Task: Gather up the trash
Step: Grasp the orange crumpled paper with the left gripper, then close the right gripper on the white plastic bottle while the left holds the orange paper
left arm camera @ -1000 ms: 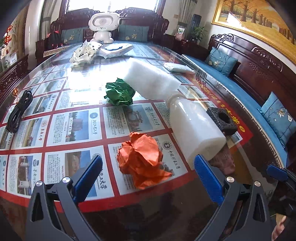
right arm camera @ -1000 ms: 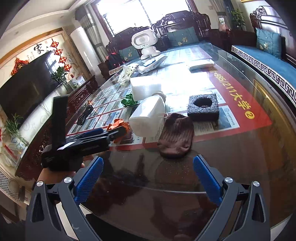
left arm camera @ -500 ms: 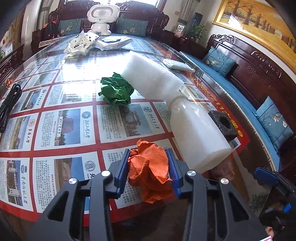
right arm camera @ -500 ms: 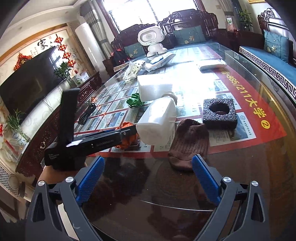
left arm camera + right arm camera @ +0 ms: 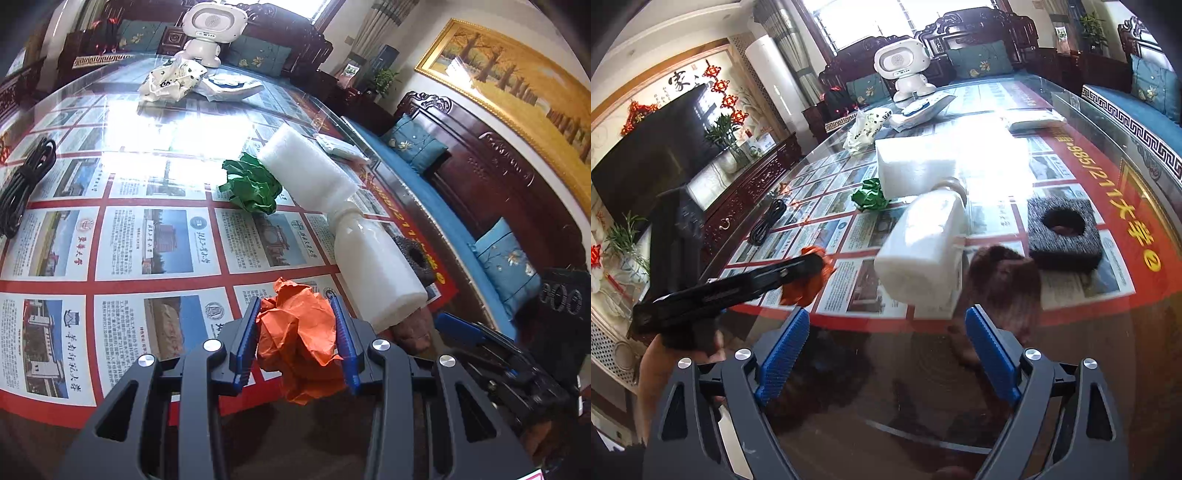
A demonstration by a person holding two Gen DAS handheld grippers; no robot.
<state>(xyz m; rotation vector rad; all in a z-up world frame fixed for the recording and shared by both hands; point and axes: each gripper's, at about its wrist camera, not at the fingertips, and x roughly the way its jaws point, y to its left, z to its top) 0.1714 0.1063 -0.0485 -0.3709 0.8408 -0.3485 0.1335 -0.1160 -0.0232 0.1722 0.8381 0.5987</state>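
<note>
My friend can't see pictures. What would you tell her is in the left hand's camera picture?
The left gripper is shut on a crumpled orange paper ball near the edge of a glass-topped table. Behind it lie a white plastic bottle on its side, a green paper ball and a white foam block.

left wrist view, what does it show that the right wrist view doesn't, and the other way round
Only the left wrist view shows the left claw shut on the orange paper from both sides, and the gold-framed painting.

Only the right wrist view shows the TV, the open, empty right claw, and the whole brown sock.

Both show the orange paper, green paper, white bottle, black foam block, black cable and white toy robot.
</note>
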